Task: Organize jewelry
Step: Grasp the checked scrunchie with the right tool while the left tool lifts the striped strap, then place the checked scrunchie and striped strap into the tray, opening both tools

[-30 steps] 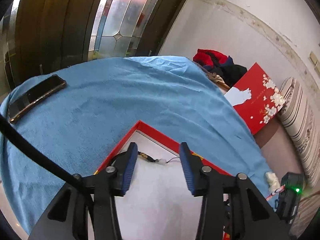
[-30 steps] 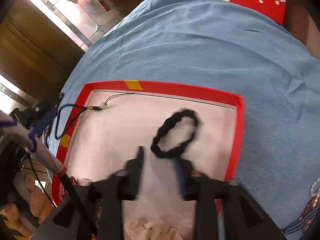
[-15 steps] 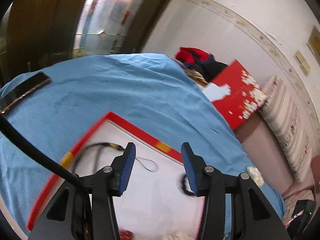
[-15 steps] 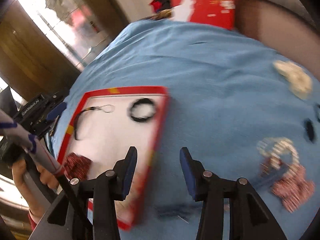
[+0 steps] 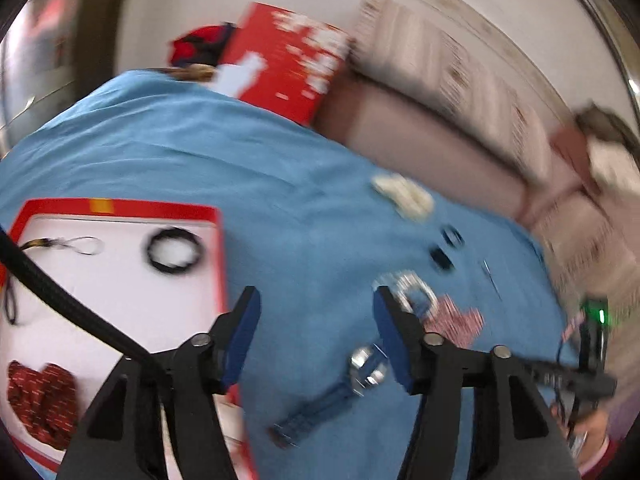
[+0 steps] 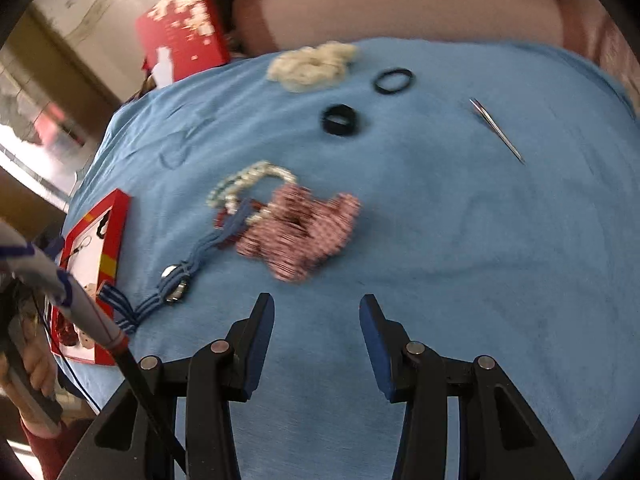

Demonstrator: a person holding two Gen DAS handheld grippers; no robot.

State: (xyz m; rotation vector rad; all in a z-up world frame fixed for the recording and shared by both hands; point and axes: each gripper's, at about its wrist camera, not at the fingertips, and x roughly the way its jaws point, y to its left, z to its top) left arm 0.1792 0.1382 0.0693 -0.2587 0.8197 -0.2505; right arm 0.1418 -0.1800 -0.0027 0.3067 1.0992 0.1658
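Note:
A red-rimmed white tray lies at the left of the blue cloth and also shows in the right wrist view. It holds a black braided band, a thin cord and a red scrunchie. On the cloth lie a pearl bracelet, a red-white scrunchie, a blue strap watch, two black hair ties, a cream scrunchie and tweezers. My left gripper is open above the cloth beside the tray's right rim. My right gripper is open and empty, short of the scrunchie.
A red gift box leans behind the table by a pink sofa. The blue cloth covers the table. A hand holds the left gripper's handle at the left edge.
Both grippers swung right, away from the tray toward the loose jewelry. The black braided band now lies in the tray, and the right gripper has opened wider.

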